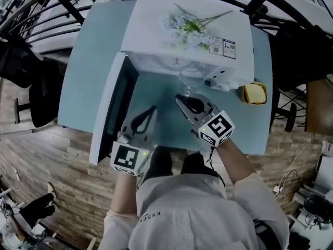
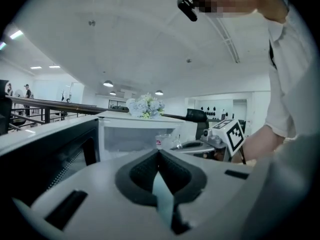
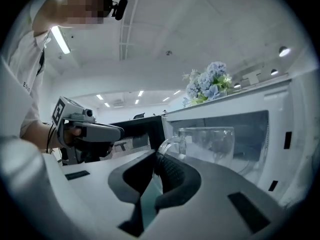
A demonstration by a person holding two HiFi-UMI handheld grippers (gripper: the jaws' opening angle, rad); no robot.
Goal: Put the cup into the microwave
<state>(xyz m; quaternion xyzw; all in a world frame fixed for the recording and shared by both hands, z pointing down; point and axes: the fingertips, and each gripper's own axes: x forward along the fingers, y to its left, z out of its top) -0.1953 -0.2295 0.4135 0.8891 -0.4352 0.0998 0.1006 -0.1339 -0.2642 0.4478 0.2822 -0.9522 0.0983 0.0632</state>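
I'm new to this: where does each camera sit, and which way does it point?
Head view: on the person's head, looking steeply down at the table, open microwave, left gripper and right gripper; the shirt shows.
Left gripper view: rides that gripper, looks along its closed jaws into the microwave; a sleeve shows.
Right gripper view: rides that gripper, looks past closed jaws at the cup; the left forearm shows.
Shared: both gripper views show the flowers.

Clear glass cup [image 3: 212, 145], glossy white microwave [image 1: 151, 35]
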